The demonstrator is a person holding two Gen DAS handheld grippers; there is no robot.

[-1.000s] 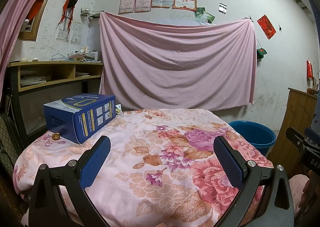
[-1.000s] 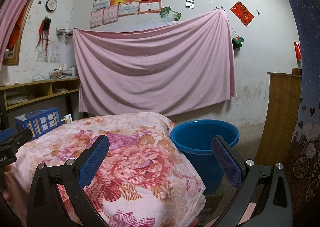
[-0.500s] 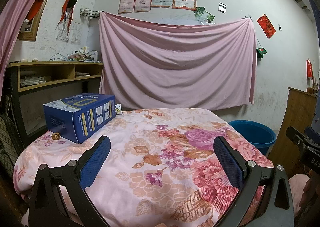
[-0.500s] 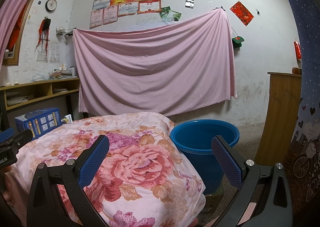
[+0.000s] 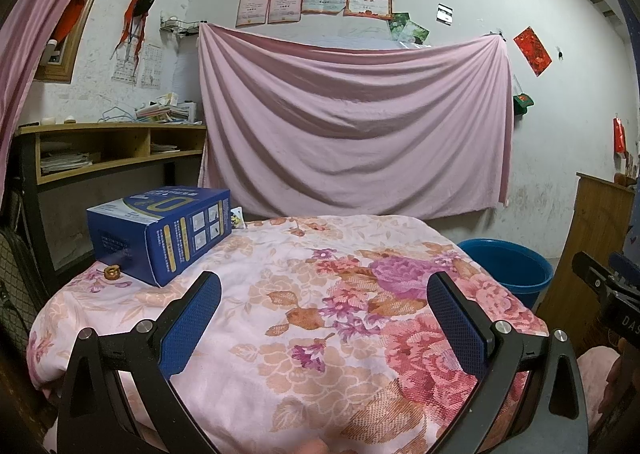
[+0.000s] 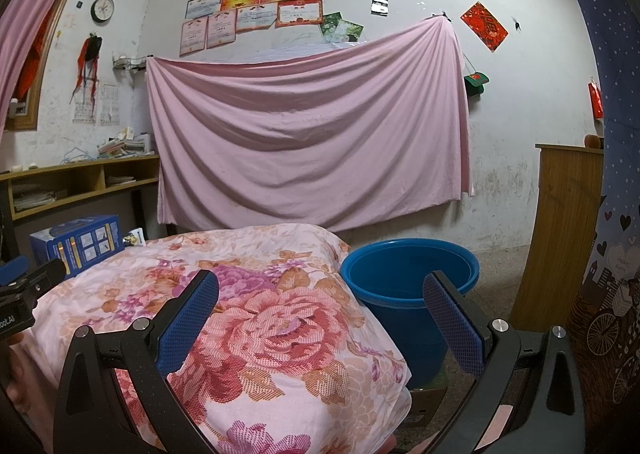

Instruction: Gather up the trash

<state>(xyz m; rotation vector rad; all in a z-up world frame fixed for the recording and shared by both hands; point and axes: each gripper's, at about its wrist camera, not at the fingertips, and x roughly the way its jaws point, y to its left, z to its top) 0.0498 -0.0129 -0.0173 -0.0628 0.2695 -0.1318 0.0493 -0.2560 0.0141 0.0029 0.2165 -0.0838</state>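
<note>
- Left gripper [image 5: 323,296]: jaws spread wide, nothing between the blue pads; it hangs above the near edge of the bench [image 5: 248,350], which is draped in a floral cloth.
- Right gripper [image 6: 320,296]: likewise released and empty; it hangs over the right-hand corner of the same bench, with the blue bucket [image 6: 404,294] seen between its pads, lower down on the floor.
- Candidate trash on the bench, as seen from the left wrist: a blue carton [image 5: 160,232] lying on its side at the far left corner; a small brown round item [image 5: 112,273] just in front of the carton; a small packet [image 5: 237,219] just behind it. Both small items are too small to identify.
- The remaining cloth surface shows no loose items.
- Bucket position: on the floor, just beside the right edge of the bench. It is the likely receptacle. Its interior appears dark; the bottom is not visible, so any contents cannot be confirmed.
- Progress assessment: the three items at the far left corner lie outside the bucket. If they count as trash, collection is incomplete. Whether other items already lie in the bucket cannot be told.
</note>
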